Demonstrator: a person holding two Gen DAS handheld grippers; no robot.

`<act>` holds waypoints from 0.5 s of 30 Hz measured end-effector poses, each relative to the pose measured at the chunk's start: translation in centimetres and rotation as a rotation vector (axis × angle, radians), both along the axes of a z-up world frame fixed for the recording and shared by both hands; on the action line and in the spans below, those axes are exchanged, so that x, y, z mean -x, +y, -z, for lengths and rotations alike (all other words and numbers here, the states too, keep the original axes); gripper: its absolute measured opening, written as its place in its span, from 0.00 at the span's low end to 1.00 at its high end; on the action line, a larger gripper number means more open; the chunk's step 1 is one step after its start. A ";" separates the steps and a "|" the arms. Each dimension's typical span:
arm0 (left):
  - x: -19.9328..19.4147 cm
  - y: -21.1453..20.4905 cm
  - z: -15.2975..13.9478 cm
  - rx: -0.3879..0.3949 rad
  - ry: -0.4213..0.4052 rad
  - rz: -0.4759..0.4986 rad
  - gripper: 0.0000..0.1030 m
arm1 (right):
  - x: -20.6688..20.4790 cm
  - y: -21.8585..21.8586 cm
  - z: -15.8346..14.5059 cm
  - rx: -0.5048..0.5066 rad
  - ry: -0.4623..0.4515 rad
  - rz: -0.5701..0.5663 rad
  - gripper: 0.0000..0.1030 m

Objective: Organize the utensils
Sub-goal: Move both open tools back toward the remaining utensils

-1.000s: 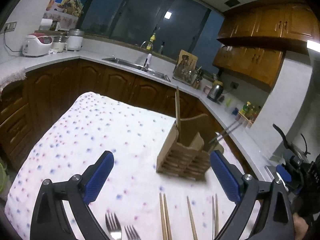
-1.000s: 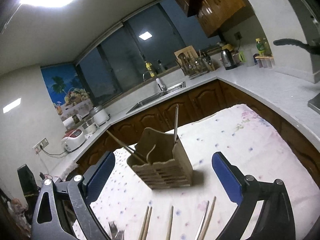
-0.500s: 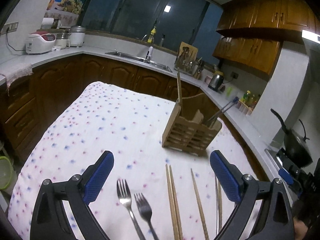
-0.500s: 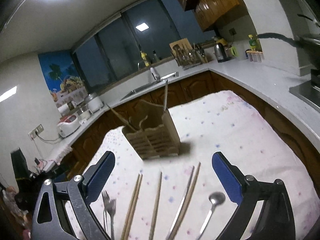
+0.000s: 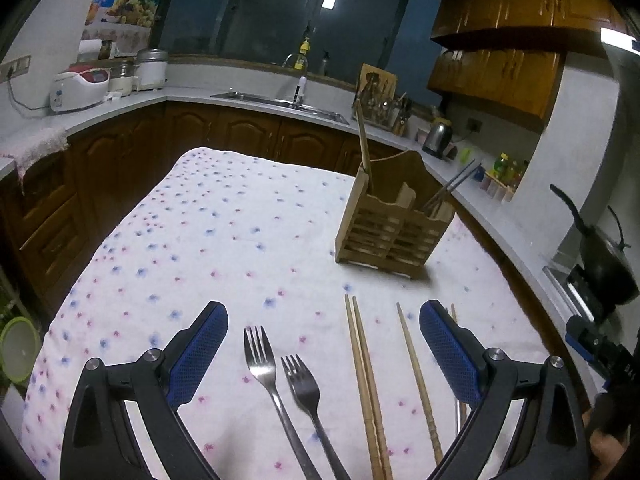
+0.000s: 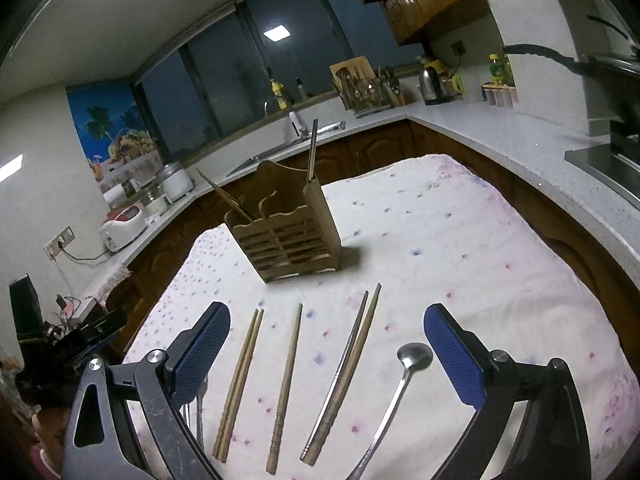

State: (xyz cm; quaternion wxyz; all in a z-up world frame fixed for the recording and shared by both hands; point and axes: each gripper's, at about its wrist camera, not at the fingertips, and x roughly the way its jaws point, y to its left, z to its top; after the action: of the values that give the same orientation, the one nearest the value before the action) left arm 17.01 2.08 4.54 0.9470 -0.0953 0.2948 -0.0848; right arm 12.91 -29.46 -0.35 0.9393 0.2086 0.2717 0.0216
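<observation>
A wooden utensil holder (image 5: 394, 224) (image 6: 286, 230) stands on the flowered tablecloth with chopsticks sticking out of it. In the left wrist view two forks (image 5: 280, 392) lie between the fingers of my open, empty left gripper (image 5: 324, 356), with a pair of wooden chopsticks (image 5: 366, 384) and a single one (image 5: 418, 376) beside them. In the right wrist view my open, empty right gripper (image 6: 328, 356) hovers over a chopstick pair (image 6: 240, 380), a single chopstick (image 6: 286, 380), a metal and wood pair (image 6: 344, 372) and a steel spoon (image 6: 396, 396).
The table (image 5: 208, 240) is ringed by wooden cabinets and a white counter (image 6: 520, 148) with a sink (image 5: 280, 102), rice cookers (image 5: 80, 88), a kettle (image 6: 430, 80) and a dish rack. A stove with a black pan (image 5: 604, 264) stands at the right.
Both grippers have pulled back from the holder and tilted down, so the forks, chopsticks and spoon lying on the cloth have come into view. Both stay open.
</observation>
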 end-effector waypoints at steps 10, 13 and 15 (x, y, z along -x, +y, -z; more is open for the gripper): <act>-1.4 -1.9 0.3 -0.033 0.029 0.073 0.88 | -1.0 -0.3 0.6 -0.002 0.023 0.002 0.95; -2.1 -2.4 0.5 -0.032 0.051 0.091 0.85 | -1.4 -0.5 0.8 0.002 0.033 0.006 0.95; -2.8 -2.7 0.8 -0.036 0.067 0.099 0.80 | -1.8 -0.5 1.0 0.003 0.038 0.007 0.95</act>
State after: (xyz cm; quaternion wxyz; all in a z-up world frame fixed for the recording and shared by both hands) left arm 19.82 -0.62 3.75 0.9328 -0.0662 0.3323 -0.1231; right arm 14.73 -30.00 -1.30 0.9343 0.2086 0.2888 0.0139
